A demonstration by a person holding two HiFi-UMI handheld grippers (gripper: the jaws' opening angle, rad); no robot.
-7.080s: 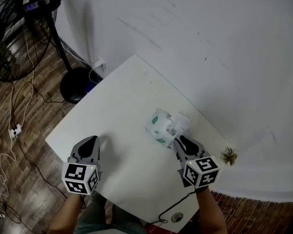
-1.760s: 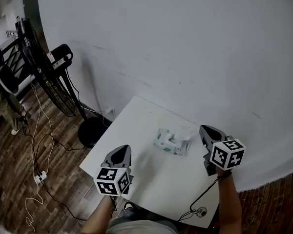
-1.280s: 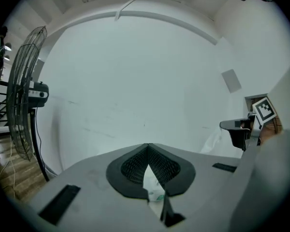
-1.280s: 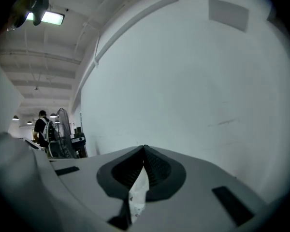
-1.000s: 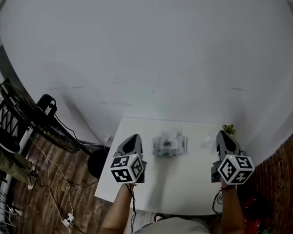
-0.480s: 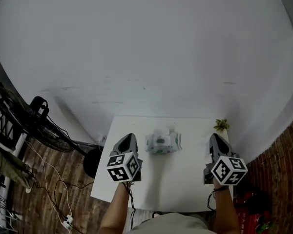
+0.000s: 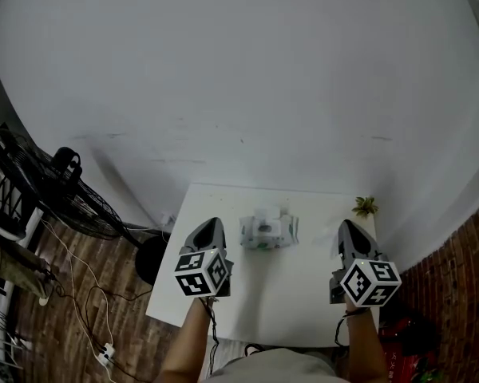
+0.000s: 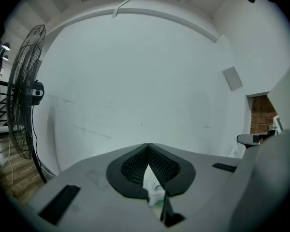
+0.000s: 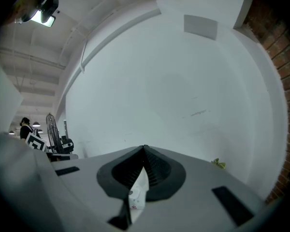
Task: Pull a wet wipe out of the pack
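The wet wipe pack (image 7: 265, 232), white with green print, lies near the far edge of the white table (image 7: 279, 294). My left gripper (image 7: 211, 223) hovers to its left, jaws closed tip to tip with nothing in them (image 8: 148, 145); the pack (image 8: 154, 195) shows through the gap below the tips. To the pack's right, my right gripper (image 7: 345, 224) is raised and points at the wall. Its jaws (image 9: 144, 147) are shut, and a thin white wet wipe (image 9: 137, 192) hangs between them. A pale flap of that wipe (image 7: 335, 244) shows beside the gripper.
A standing fan (image 7: 32, 190) is on the wooden floor at the left, with cables (image 7: 104, 325) trailing below it. A small dried plant (image 7: 365, 207) sits at the table's far right corner. A brick wall (image 7: 463, 294) is on the right and a white wall behind.
Seven seconds ago my right gripper was at the pack; it has since moved away to the right and up. Over the last second both grippers have barely moved.
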